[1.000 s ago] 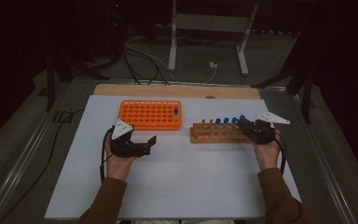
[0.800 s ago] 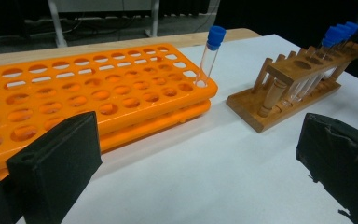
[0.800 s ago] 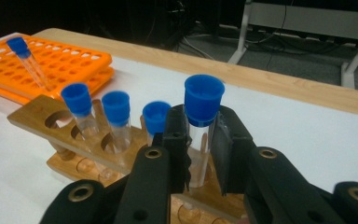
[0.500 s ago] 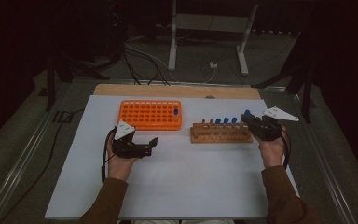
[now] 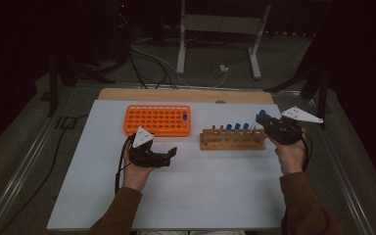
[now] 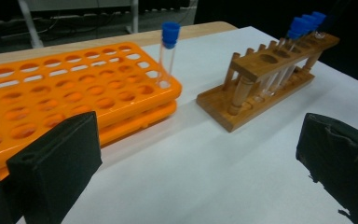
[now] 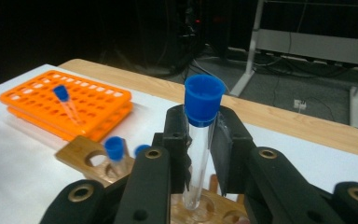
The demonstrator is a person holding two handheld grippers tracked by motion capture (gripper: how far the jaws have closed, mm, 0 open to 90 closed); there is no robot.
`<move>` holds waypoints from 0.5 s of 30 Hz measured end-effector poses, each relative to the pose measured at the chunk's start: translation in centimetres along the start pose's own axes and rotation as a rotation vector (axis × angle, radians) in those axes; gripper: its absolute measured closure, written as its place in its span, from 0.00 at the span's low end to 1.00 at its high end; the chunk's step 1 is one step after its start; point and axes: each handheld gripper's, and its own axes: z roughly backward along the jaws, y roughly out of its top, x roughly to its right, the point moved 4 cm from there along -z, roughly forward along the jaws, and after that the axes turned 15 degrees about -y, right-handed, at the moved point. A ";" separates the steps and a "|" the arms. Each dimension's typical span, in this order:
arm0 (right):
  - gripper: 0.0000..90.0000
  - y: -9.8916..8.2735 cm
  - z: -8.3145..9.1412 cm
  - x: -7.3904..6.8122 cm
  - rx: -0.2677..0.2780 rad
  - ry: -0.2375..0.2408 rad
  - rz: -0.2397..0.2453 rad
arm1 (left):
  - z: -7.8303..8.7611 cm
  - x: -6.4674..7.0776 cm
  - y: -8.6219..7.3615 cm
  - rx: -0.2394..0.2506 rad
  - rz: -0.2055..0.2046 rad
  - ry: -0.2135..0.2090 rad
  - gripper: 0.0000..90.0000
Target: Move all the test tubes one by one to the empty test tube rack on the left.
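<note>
My right gripper (image 5: pixel 264 120) is shut on a clear test tube with a blue cap (image 5: pixel 262 113), held upright above the right end of the wooden rack (image 5: pixel 232 142). In the right gripper view the tube (image 7: pixel 199 140) sits between the pads and its lower end hangs at a hole of the wooden rack (image 7: pixel 81 151). Three more blue-capped tubes (image 5: pixel 237 127) stand in that rack. My left gripper (image 5: pixel 170 155) rests open on the white table in front of the orange rack (image 5: pixel 154 120). One blue-capped tube (image 6: pixel 168 53) stands in the orange rack (image 6: pixel 74 88).
The white table top (image 5: pixel 200 191) lies on a wooden board (image 5: pixel 186 95). Dark floor with cables and a metal stand (image 5: pixel 215 29) lies beyond the far edge. The orange rack (image 7: pixel 88 100) and wooden rack (image 6: pixel 261 88) stand side by side mid-table.
My right gripper has risen with the blue-capped tube, drawing it up from the wooden rack. The left hand has shifted a little to the right, jaws still wide.
</note>
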 end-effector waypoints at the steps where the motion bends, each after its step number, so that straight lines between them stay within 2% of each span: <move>1: 0.86 0.1 0.1 -0.2 -0.003 0.008 0.000 | -0.1 0.1 0.1 0.000 -0.002 -0.003 0.01; 6: 0.86 0.0 0.6 -1.6 -0.013 0.042 0.018 | -0.8 0.9 0.8 -0.005 -0.034 -0.010 0.01; 12: 0.86 -1.0 0.4 -3.5 -0.032 0.094 0.022 | -1.9 1.4 1.6 0.007 -0.036 -0.030 0.01; 15: 0.86 -1.4 0.1 -4.2 -0.039 0.116 0.014 | -2.7 2.0 1.9 -0.003 -0.054 -0.045 0.03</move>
